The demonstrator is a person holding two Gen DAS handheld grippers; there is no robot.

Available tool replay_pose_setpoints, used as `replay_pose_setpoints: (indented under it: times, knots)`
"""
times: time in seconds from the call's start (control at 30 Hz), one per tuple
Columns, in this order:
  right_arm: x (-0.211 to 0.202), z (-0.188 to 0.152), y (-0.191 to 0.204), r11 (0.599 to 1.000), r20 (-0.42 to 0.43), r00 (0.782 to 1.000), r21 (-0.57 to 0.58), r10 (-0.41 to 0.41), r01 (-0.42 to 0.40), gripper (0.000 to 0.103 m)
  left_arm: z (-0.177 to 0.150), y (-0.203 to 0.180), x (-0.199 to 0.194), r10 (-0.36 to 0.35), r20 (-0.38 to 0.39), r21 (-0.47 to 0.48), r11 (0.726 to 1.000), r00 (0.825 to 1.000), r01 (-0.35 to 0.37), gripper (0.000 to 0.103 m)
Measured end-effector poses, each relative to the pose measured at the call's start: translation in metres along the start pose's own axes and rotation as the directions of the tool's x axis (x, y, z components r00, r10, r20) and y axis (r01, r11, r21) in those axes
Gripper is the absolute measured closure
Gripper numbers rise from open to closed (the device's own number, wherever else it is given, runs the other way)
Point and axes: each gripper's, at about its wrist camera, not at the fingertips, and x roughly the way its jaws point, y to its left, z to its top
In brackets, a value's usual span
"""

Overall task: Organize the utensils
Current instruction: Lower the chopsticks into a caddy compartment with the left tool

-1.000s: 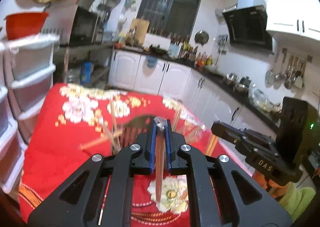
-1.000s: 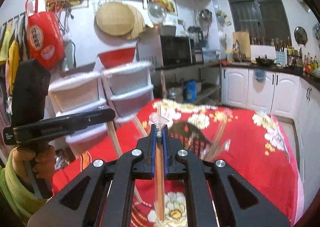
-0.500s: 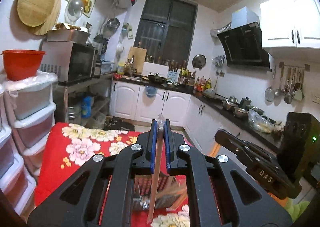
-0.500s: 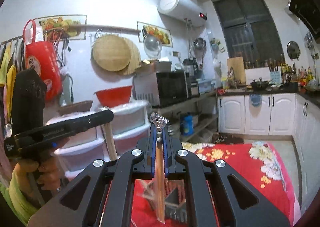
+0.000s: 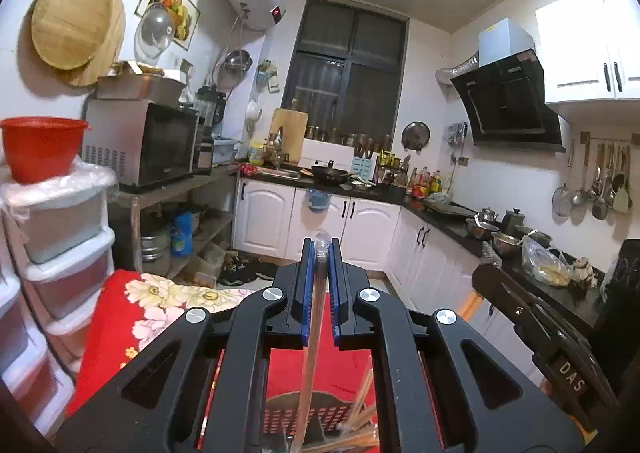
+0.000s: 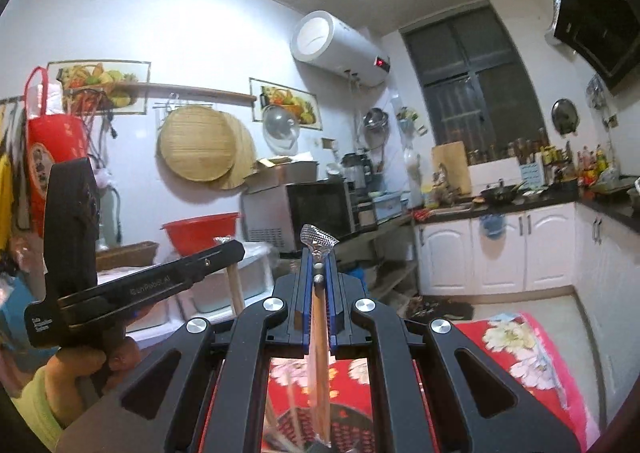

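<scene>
Right now both tongs are raised w/ a utensil each, cameras looking out over the kitchen, not down.

Left tongs [image 5: 319, 253]: blue pads pinched together on a thin wooden chopstick [image 5: 310, 357], clear plastic wrap bunched at its top end. Stick hangs down and a bit left toward a dark slotted basket [image 5: 288, 419] on the red floral cloth [image 5: 120, 317] of the counter. More chopsticks [image 5: 360, 433] lie slanted in/over that basket; can't tell exactly how they rest.

Right tongs [image 6: 318, 265]: clamped on a wooden-handled utensil [image 6: 318, 357], a clear faceted piece poking out above the pads. Lower end points down at the basket [image 6: 344, 429]; whether it touches is not clear, blurred.

Handling, my read: both items are light, stiff, narrow. Smooth wood + plastic sleeve = prob slippery, could pivot or slide in the pads if grip eases. Held near the top end, so the long tail swings freely; a hold nearer mid-length would steady it. Not fragile, but the thin stick could catch in the basket slots if pushed in at an angle.
</scene>
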Motion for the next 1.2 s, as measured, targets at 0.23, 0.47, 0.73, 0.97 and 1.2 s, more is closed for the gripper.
replay_pose_setpoints:
  times: [0.23,0.47,0.73,0.97,1.2]
  knots:
    - [0.014,-0.021,-0.021,0.999,-0.047,0.998,0.016,-0.047,0.048,0.097,-0.021,-0.005,0.026,-0.018,-0.021,-0.008,1.000,1.000,0.018,0.101]
    - [0.024,-0.042,-0.036,0.996,-0.097,0.993,0.045,-0.069,0.074,0.097,-0.042,-0.018,0.044,-0.019,-0.044,0.046,0.999,0.999,0.022,0.101]
    - [0.032,-0.059,-0.045,0.994,-0.138,0.987,0.067,-0.078,0.088,0.097,-0.064,-0.014,0.067,-0.010,-0.113,0.051,0.999,0.994,0.016,0.101]
    - [0.036,-0.074,-0.050,0.992,-0.172,0.982,0.078,-0.082,0.096,0.097,-0.083,-0.007,0.080,-0.003,-0.170,0.040,0.999,0.985,0.010,0.101]
    - [0.038,-0.089,-0.055,0.991,-0.218,0.973,0.089,-0.076,0.097,0.097,-0.097,0.001,0.086,0.000,-0.208,0.018,1.000,0.978,0.003,0.101]
